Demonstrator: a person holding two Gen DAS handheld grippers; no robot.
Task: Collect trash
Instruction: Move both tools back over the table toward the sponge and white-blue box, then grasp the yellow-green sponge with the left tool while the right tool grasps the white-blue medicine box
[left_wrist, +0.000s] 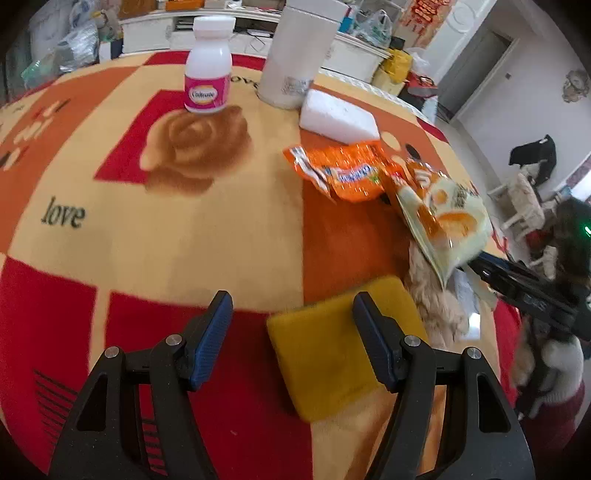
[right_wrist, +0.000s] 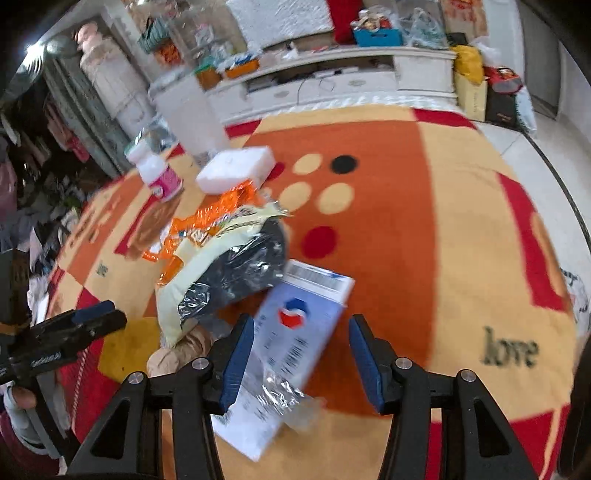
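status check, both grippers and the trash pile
Left gripper open, empty, over yellow sponge. Right gripper open above white box. Wrappers still on blanket. Nothing blocking.

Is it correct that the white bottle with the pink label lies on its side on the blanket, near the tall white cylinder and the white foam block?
Not quite. The white bottle with the pink label stands upright on the blanket, cap up, as the left wrist view shows. It is indeed near the tall white cylinder and the white foam block.
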